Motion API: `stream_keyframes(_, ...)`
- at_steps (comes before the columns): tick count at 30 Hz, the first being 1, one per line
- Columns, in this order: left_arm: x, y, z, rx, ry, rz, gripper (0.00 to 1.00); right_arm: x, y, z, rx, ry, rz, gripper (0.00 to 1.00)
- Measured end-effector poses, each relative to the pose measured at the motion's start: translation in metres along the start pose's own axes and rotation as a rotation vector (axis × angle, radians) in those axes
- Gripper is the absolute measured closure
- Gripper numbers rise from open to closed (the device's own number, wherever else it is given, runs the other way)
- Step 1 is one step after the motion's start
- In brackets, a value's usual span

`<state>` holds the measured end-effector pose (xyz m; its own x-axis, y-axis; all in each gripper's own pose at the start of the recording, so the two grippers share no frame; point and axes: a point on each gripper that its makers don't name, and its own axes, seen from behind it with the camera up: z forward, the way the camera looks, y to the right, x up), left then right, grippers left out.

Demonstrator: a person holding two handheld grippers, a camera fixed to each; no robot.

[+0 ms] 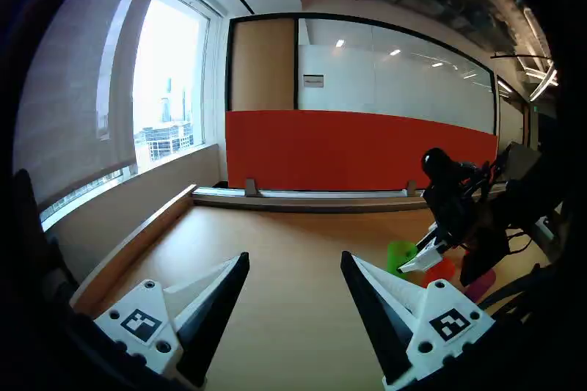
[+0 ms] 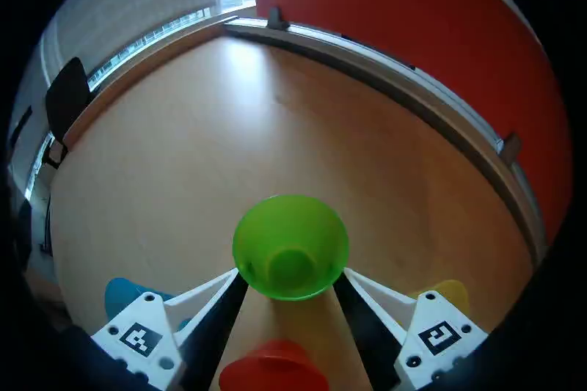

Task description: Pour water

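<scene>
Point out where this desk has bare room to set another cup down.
Free: the broad wooden desktop beyond the green cup, out to the window-side edge and the rail under the red partition; also the stretch ahead of the left gripper. Crowded: around the right gripper, where the red cup, blue cup and yellow cup cluster.

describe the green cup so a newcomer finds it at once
Start at the wooden table below the red wall. Between the jaws of the right gripper stands the green cup, mouth up. It alone is green: its neighbours are a red cup, a blue cup and a yellow cup.
</scene>
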<state>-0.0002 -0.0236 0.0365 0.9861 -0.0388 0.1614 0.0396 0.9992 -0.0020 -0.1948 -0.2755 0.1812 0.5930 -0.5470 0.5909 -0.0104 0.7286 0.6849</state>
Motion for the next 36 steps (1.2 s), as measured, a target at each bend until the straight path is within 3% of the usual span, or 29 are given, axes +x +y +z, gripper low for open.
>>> stream_keyframes(17,0.0025,0.0058,0.0009,-0.008,-0.002,0.012,0.08,0.0018,-0.0011,-0.0003,0.013,0.025,-0.004,0.18)
stream_keyframes(36,-0.0017,0.0057,0.0032,-0.007,-0.011,0.012,0.08,-0.0059,0.0004,0.0069,0.011,-0.058,-0.005,0.18)
